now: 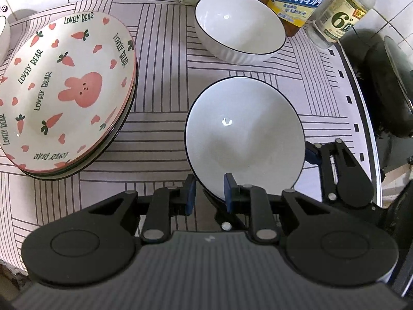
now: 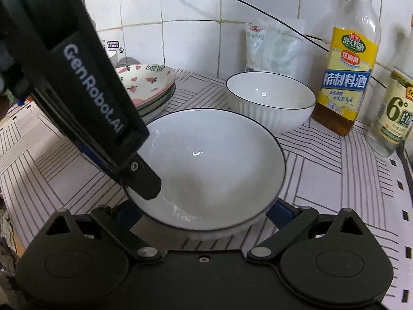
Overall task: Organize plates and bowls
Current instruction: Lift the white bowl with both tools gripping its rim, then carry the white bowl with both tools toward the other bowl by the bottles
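On the table [image 1: 160, 82], at the middle of both views, sits the near bowl [image 1: 245, 134], white with a thin dark rim. The left gripper [image 1: 207, 196] straddles its rim at 6 o'clock in the left view: one blue pad lies inside the bowl, the other outside, with a gap between them, so the jaws stand partly apart and I cannot tell whether they pinch the rim. In the right view the same gripper reaches in from 10 o'clock, its tip over the bowl's left rim. The right gripper [image 2: 204, 214] stands wide, its fingers [image 2: 280, 213] flanking the bowl's near side; whether they touch it I cannot tell. A second bowl [image 2: 271, 100], ribbed outside, stands at 12 o'clock beyond the near one, apart from it. The plates [image 1: 64, 90], stacked, with a pink rabbit and carrots on top, lie at 9 o'clock in the left view. A yellow-labelled bottle [image 2: 346, 77] stands at 2 o'clock, right of the second bowl.
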`<state>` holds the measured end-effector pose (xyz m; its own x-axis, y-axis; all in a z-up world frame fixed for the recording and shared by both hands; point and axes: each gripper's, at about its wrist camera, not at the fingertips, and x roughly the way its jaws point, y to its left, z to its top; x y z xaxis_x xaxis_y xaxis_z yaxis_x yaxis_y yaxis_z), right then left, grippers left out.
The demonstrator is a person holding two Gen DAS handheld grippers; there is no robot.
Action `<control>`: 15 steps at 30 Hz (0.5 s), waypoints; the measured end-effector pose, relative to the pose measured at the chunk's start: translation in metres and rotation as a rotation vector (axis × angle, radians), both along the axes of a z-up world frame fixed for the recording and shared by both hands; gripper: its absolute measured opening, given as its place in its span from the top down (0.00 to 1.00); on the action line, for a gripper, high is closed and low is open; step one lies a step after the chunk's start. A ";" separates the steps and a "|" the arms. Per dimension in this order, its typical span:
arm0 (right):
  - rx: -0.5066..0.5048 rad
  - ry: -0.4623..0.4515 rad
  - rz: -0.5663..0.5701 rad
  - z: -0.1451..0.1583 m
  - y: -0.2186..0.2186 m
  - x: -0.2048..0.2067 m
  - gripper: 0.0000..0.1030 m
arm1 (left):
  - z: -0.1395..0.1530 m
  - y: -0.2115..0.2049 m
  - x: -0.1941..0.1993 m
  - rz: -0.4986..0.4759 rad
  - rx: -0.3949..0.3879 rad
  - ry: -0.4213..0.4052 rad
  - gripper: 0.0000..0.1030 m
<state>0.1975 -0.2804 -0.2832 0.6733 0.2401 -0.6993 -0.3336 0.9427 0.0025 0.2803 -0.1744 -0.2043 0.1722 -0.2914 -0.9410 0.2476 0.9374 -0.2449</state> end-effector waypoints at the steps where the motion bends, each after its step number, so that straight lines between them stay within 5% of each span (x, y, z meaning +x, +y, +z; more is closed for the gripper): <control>1: -0.002 0.004 -0.001 0.003 -0.002 -0.003 0.02 | 0.002 0.001 0.000 -0.008 0.002 0.001 0.79; 10: 0.062 -0.043 -0.053 0.054 -0.026 -0.034 0.02 | 0.040 0.009 -0.003 -0.060 -0.005 -0.057 0.64; 15: 0.153 -0.062 -0.102 0.080 -0.042 -0.036 0.11 | 0.063 0.018 0.002 -0.050 -0.036 -0.126 0.60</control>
<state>0.1614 -0.3227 -0.2029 0.7401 0.2684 -0.6166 -0.2401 0.9619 0.1305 0.2821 -0.1566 -0.1408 0.2731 -0.3357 -0.9015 0.3247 0.9143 -0.2421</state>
